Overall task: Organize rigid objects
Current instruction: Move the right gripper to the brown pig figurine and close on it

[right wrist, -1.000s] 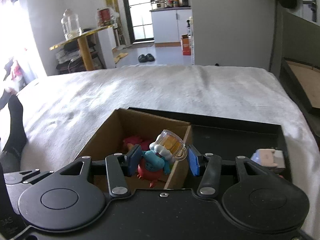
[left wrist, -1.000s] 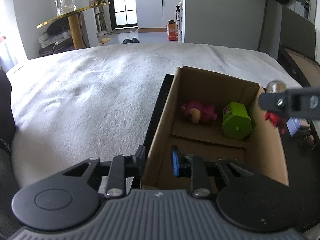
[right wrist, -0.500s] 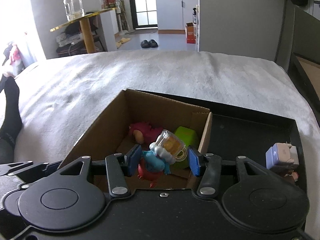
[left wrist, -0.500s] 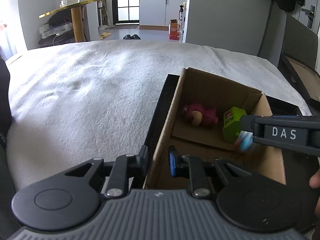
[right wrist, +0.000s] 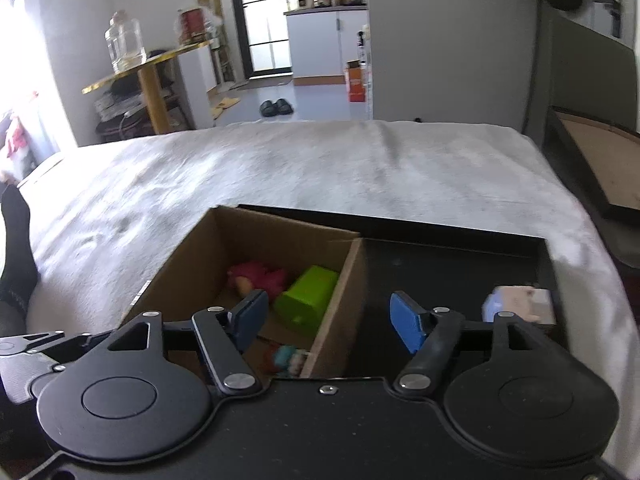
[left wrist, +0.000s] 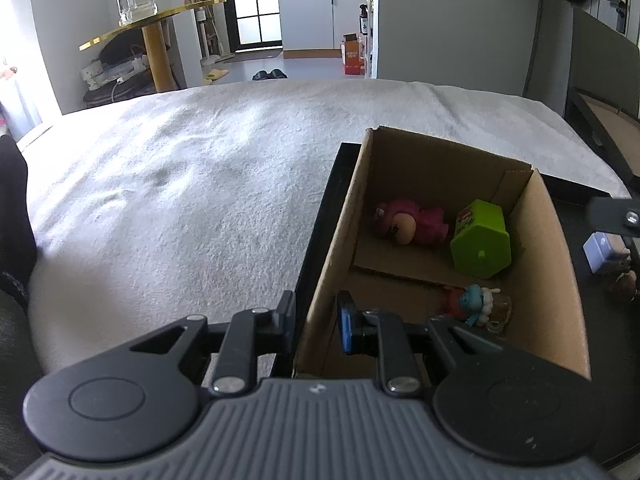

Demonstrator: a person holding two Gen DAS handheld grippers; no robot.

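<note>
My left gripper (left wrist: 316, 322) is shut on the near left wall of an open cardboard box (left wrist: 556, 280). Inside the box lie a pink figure (left wrist: 412, 224), a green toy (left wrist: 480, 240) and a small blue-and-red figure with a beer mug (left wrist: 476, 306). My right gripper (right wrist: 328, 320) hovers over the box's right wall (right wrist: 340, 304). Its jaws are opening and hold nothing. The mug figure (right wrist: 286, 356) lies free on the box floor below its left finger (right wrist: 250, 316). One right finger (left wrist: 616, 220) shows at the edge of the left wrist view.
The box sits in a black tray (right wrist: 460, 264) on a white bedspread (left wrist: 180, 200). A lavender block toy (right wrist: 520, 306) lies in the tray to the right. A leg in a black sock (left wrist: 12, 220) is at the left. A framed board (right wrist: 600, 160) leans at far right.
My right gripper has spread its fingers and let go of the mug figure, which now lies in the box. It has drawn back to the right. My left gripper still clamps the wall.
</note>
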